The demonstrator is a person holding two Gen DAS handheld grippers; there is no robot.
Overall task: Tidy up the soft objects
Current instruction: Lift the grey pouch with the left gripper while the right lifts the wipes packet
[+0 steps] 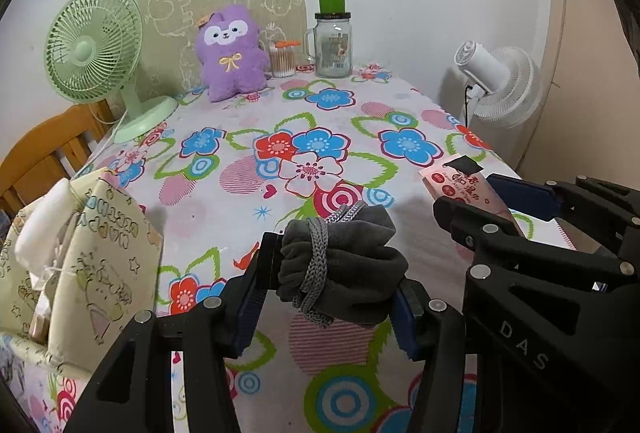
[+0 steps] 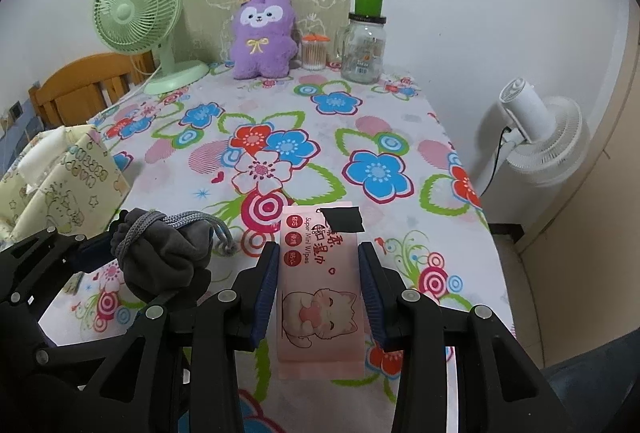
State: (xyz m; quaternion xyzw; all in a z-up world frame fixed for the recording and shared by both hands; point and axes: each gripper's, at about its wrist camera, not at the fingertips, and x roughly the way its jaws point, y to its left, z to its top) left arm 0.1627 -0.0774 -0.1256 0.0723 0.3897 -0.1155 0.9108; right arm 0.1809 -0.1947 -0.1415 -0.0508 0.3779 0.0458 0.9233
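- Left gripper (image 1: 334, 279), seen from its own wrist camera, was clamped on a grey drawstring pouch (image 1: 344, 265), its blue pads pressing the bundle from both sides above the flowered tablecloth (image 1: 280, 153).
- A grey knitted cord (image 1: 316, 253) was wound around the pouch and hung in loops from its near side.
- To the right in that view, the right gripper (image 1: 468, 197) gripped a pink pack of wet wipes (image 1: 464, 189), only the pack's upper end showing past the black fingers.
- At the table's left edge stood a cream fabric bag (image 1: 100, 273) printed with cartoon figures, white cloth showing at its top.
- Along the far wall sat a purple plush toy (image 1: 232, 53), a green desk fan (image 1: 96, 49), a jar of cotton swabs (image 1: 283, 63) and a glass mug jar (image 1: 333, 45) with a green cap; a white fan (image 1: 500, 85) stood beyond the table's right edge.
- From the right wrist camera, the right gripper (image 2: 318, 289) was closed narrowly on the pack of wet wipes (image 2: 320, 293), its pads squeezing the long sides; the pack bore a cartoon cat and a black sticker at its far end, and was held above the tablecloth (image 2: 360, 113).
- At the left of that view, the left gripper (image 2: 132, 261) carried the grey pouch (image 2: 164, 257), just beside the cream bag (image 2: 68, 185).
- The plush toy (image 2: 264, 37) and green fan (image 2: 136, 9) stood well apart from both grippers, at the far end of the table.
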